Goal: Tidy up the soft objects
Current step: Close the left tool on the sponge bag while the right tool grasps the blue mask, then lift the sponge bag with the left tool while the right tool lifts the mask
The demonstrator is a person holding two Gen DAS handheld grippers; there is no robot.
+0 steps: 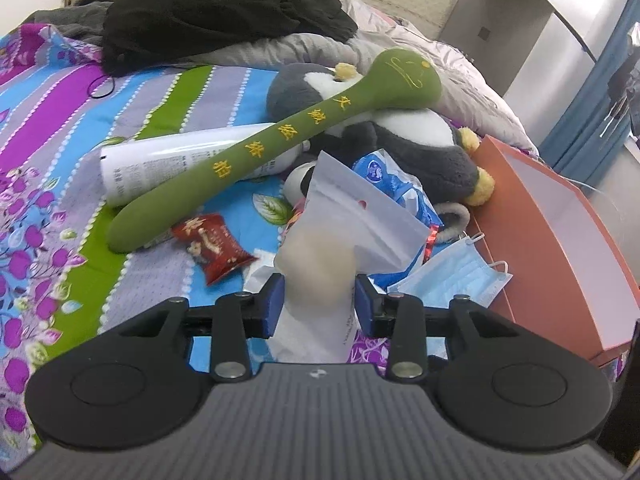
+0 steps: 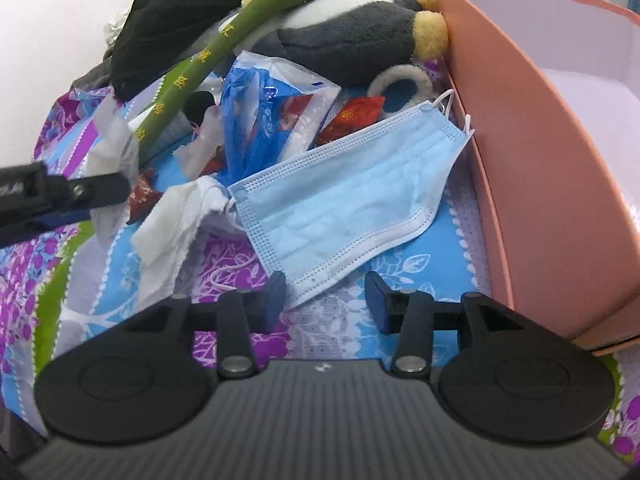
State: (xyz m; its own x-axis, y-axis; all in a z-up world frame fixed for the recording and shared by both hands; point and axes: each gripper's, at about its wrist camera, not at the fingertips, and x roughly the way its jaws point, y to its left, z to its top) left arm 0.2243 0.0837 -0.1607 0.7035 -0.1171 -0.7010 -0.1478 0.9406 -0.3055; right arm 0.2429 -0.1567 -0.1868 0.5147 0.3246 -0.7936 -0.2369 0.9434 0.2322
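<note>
My left gripper [image 1: 319, 300] is shut on a white plastic bag [image 1: 352, 208] that rises between its blue pads above the bed. It shows from the side at the left of the right wrist view [image 2: 100, 188]. My right gripper [image 2: 326, 296] is open and empty, just in front of a light blue face mask [image 2: 344, 196] lying flat on the sheet; the mask also shows in the left wrist view [image 1: 456, 276]. A green plush stick [image 1: 256, 148] with yellow lettering lies across a grey and white plush penguin [image 1: 408, 140]. An orange box [image 2: 532, 152] stands open to the right.
A white spray can [image 1: 192, 156] lies under the green stick. Red snack packets [image 1: 212, 248], a blue printed plastic bag [image 2: 256, 108] and a white tissue [image 2: 172, 216] litter the patterned bedsheet [image 1: 48, 128]. Black clothes [image 1: 208, 8] and a grey quilt [image 1: 460, 68] are piled behind.
</note>
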